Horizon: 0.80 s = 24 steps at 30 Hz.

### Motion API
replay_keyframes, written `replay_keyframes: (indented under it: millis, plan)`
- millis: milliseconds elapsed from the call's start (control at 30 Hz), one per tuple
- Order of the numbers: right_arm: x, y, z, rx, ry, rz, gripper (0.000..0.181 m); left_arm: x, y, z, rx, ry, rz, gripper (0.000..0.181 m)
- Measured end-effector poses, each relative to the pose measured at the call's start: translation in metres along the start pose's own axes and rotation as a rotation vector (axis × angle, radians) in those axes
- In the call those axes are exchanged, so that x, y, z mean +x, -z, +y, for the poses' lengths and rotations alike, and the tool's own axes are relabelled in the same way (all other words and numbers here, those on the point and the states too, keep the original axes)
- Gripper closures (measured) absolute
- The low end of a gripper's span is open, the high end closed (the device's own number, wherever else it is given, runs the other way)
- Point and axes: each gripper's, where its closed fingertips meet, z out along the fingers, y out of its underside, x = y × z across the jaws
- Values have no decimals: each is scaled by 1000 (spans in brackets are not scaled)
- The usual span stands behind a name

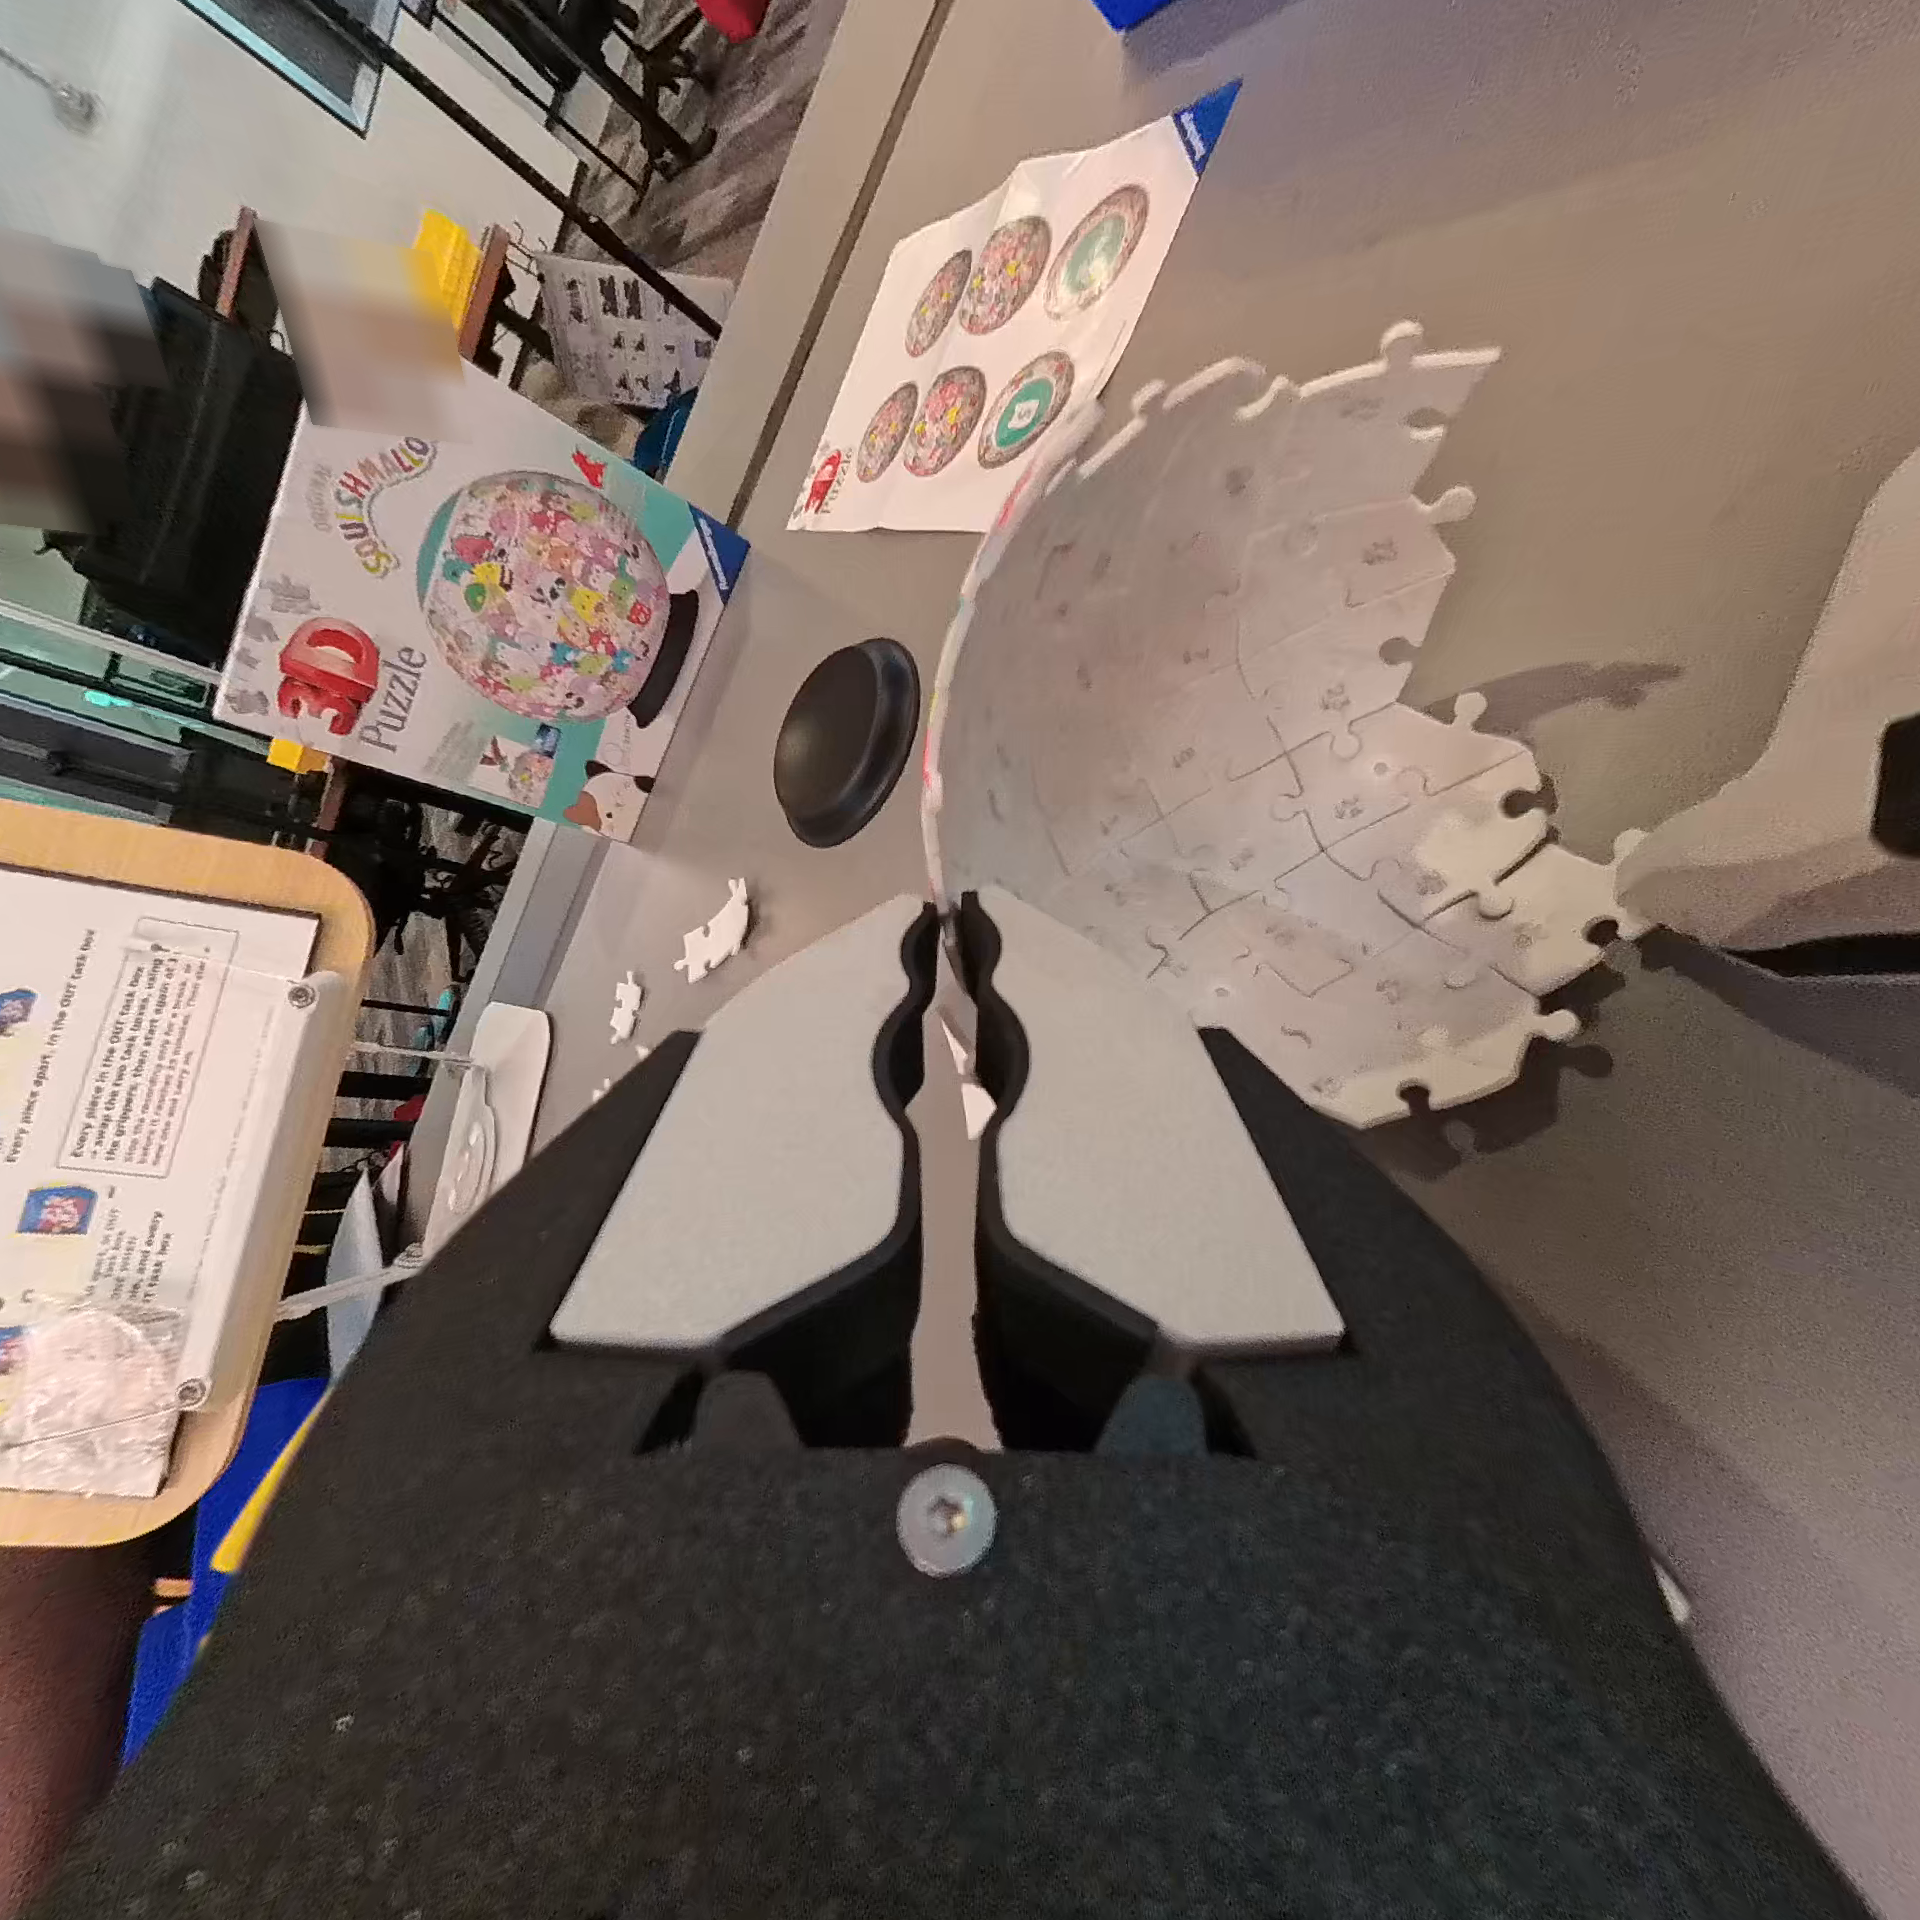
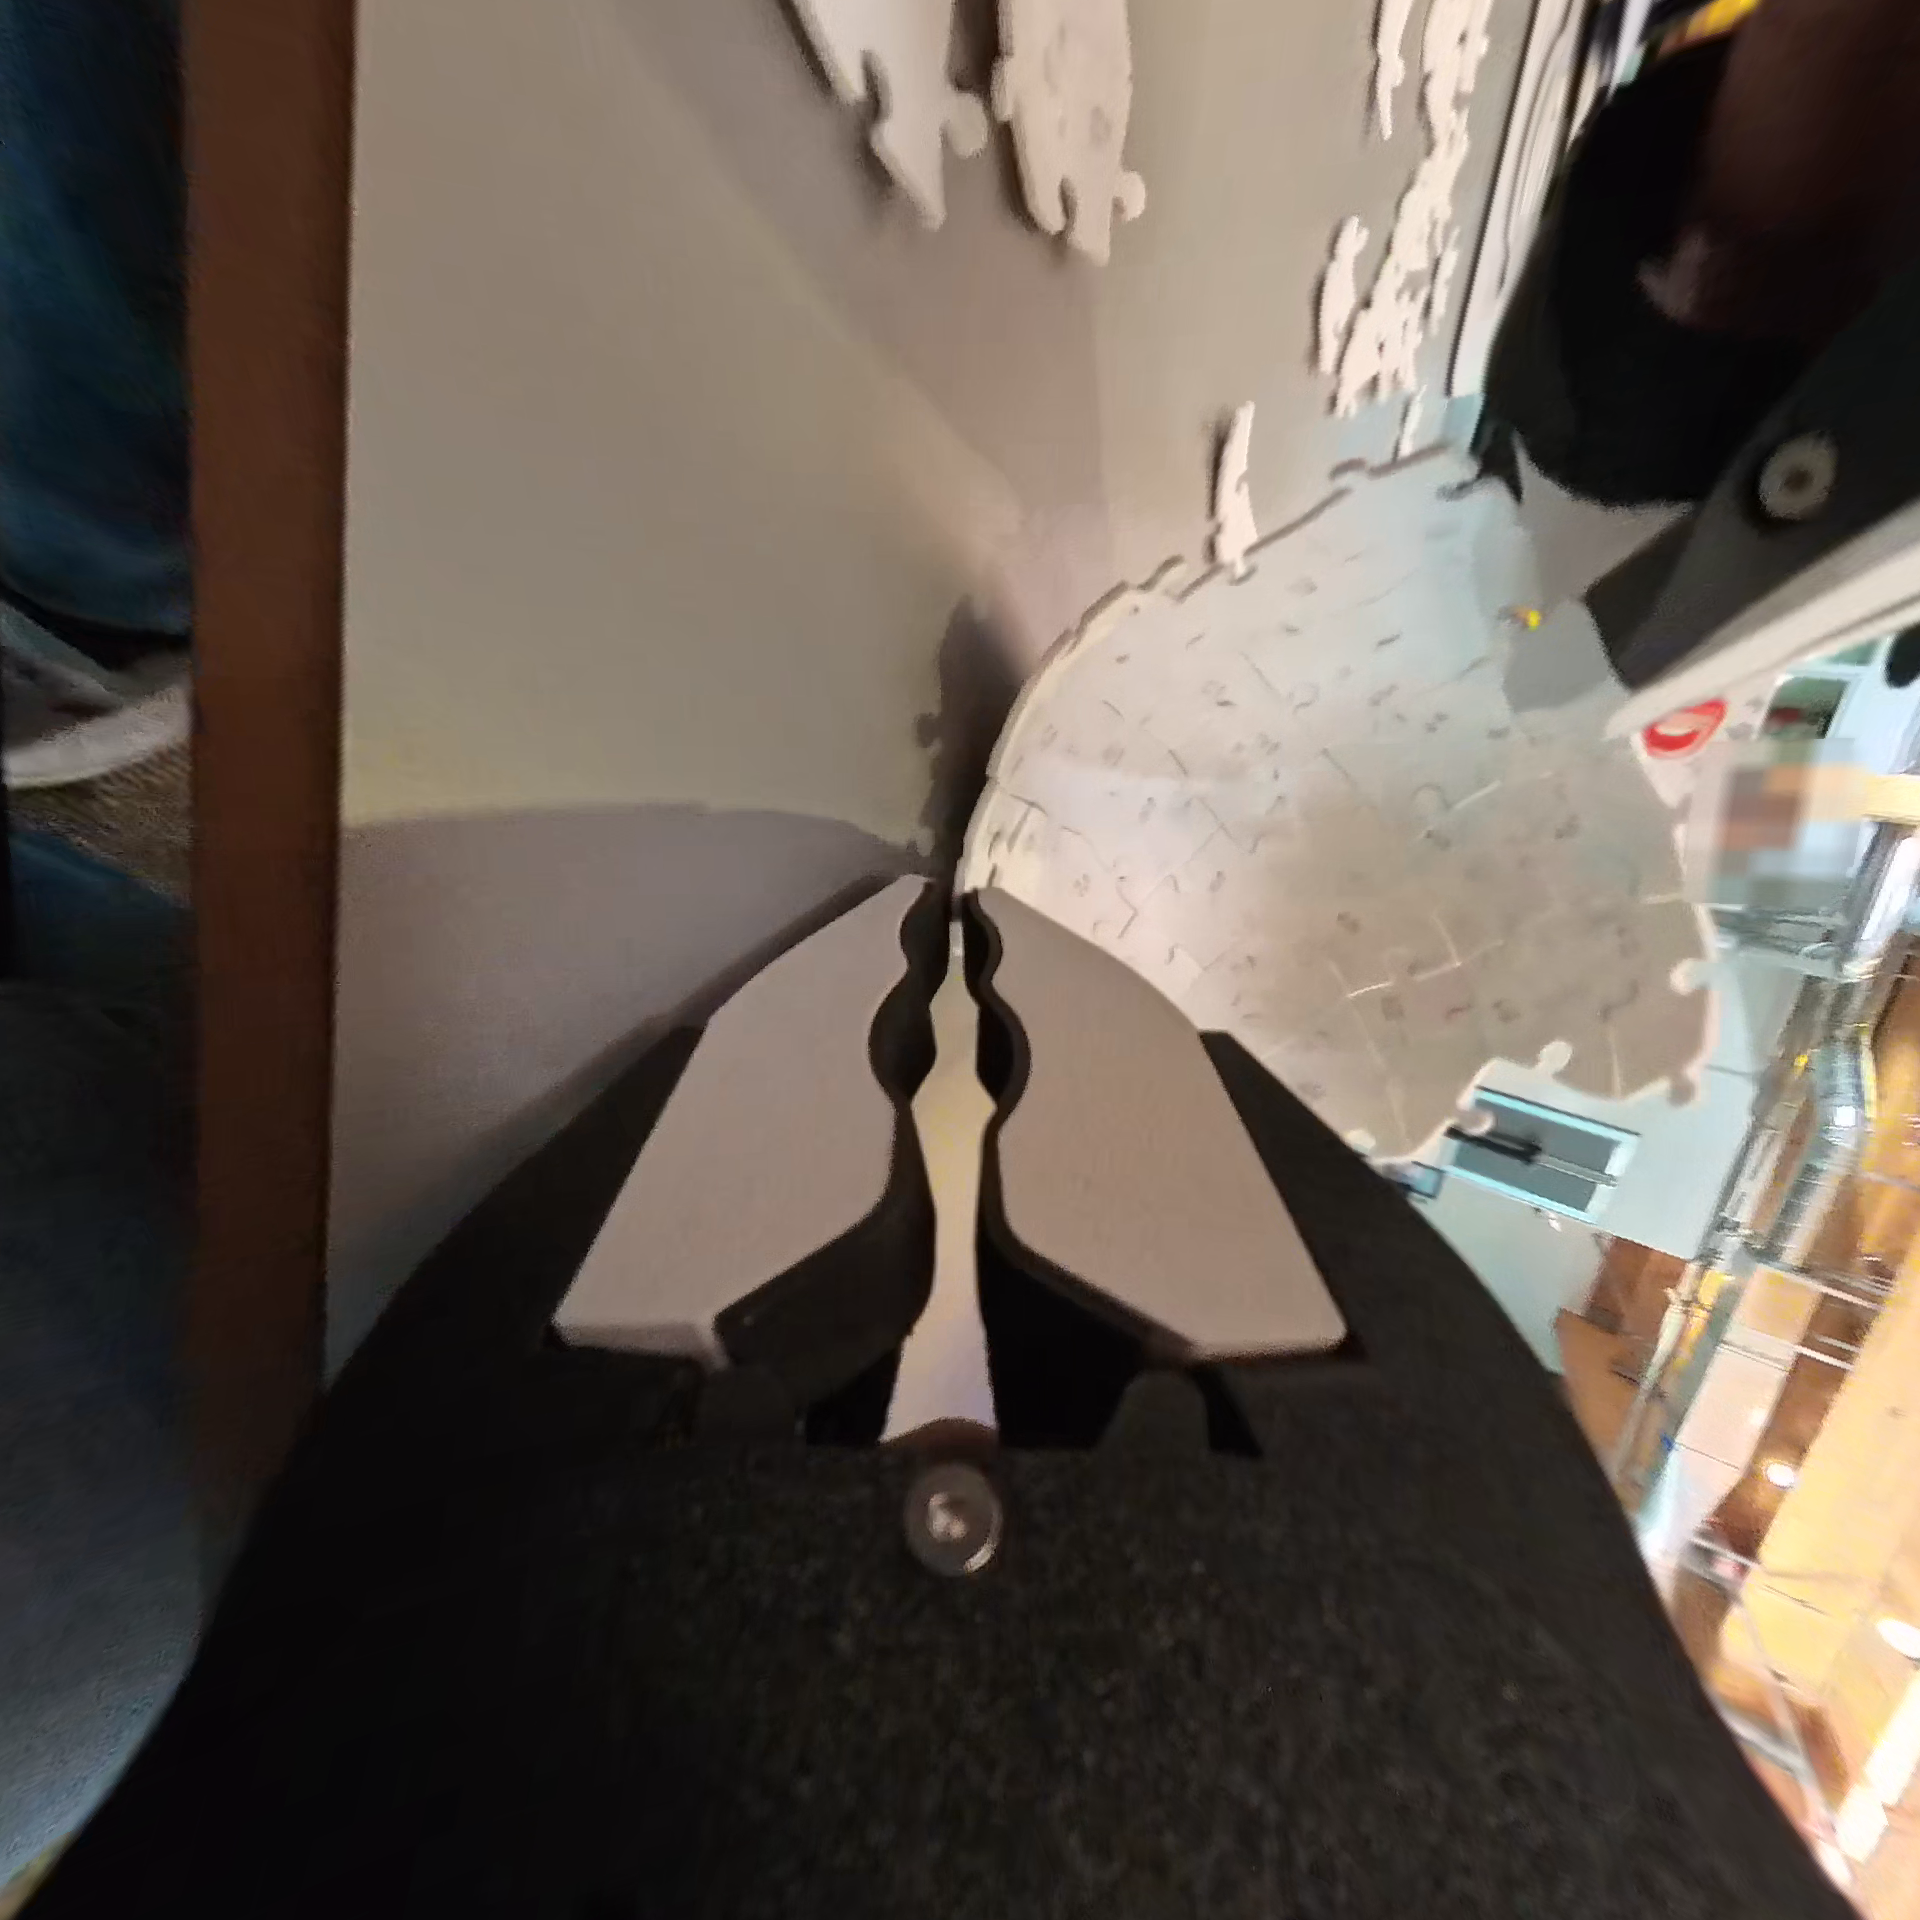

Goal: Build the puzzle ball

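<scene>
A partly built puzzle ball shell (image 1: 1278, 727), grey-white inside with jagged knobbed edges, is held up off the grey table. My left gripper (image 1: 948, 914) is shut on the shell's rim. In the right wrist view the same shell (image 2: 1330, 852) curves to the right, and my right gripper (image 2: 956, 909) is shut on its edge. The left gripper's body (image 2: 1766, 499) shows at the upper right of that view, on the far side of the shell. Loose white puzzle pieces (image 1: 717, 930) lie on the table left of my left gripper; more loose pieces (image 2: 1039, 125) lie at the top of the right wrist view.
A black round stand (image 1: 847, 743) sits on the table beside the shell. The puzzle box (image 1: 478, 634) stands behind it. A printed instruction sheet (image 1: 997, 343) lies farther back. A wooden tray with papers (image 1: 187, 1143) is at the left. A brown table edge (image 2: 270, 727) runs down the right wrist view. Spacing between my two grippers at the tips: around 12 cm.
</scene>
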Motion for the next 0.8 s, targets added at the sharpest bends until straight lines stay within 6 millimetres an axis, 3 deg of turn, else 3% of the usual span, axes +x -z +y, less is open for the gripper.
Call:
replay_keyframes:
  millis: [333, 633, 800]
  plan:
    - [-2, -1, 0, 8, -54, -19, 178, 1, 4, -8, 18, -49, -40, 178]
    - [-3, 1, -1, 165, -457, -145, 172, 5, 9, -20, 59, -131, -117, 178]
    - [-2, 4, -2, 213, -461, -140, 165, 9, 10, -24, 76, -179, -154, 178]
